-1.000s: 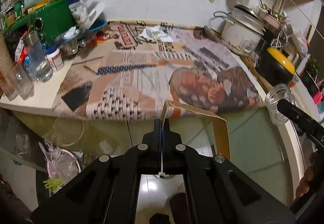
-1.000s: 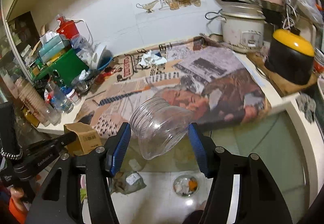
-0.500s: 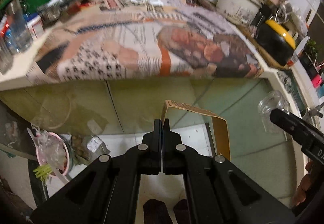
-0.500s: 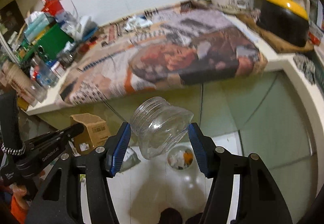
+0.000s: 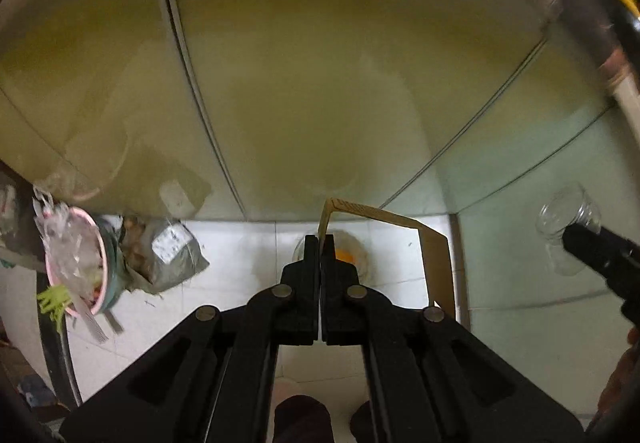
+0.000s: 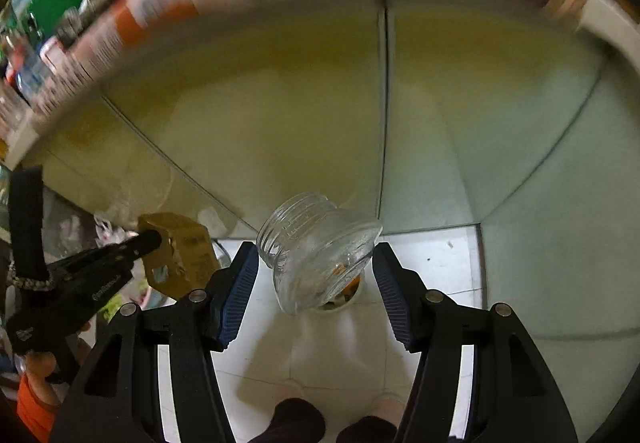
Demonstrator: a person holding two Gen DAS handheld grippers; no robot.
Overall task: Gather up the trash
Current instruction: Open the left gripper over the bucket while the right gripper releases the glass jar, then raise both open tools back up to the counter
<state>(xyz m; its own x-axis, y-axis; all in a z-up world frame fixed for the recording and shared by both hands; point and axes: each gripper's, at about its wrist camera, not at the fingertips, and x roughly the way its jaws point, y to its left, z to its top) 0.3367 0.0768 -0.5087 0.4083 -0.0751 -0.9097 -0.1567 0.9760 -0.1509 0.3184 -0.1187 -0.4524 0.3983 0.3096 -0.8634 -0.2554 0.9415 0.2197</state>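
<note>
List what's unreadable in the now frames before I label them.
- Countertop clutter: right wrist view, smeared by motion blur, items indistinct.
- Floor bowl: left wrist view, mostly hidden behind the left gripper; in the right view seen only through the clear jar.
- Cardboard box label print: too small.
- Jar: left view, partly covered by the right gripper's finger.

brown cardboard box point(image 5: 436, 255), clear ribbed jar point(image 6: 316, 259), pink bin point(image 5: 74, 263)

The left gripper point(image 5: 320, 243) is clamped on one wall of a brown cardboard box point(image 5: 436, 255) at six o'clock. At three o'clock the right gripper point(image 5: 576, 239) holds a clear jar point(image 5: 560, 211). At nine o'clock — a pink bin point(image 5: 74, 263) beside a crumpled bag point(image 5: 168, 255).
</note>
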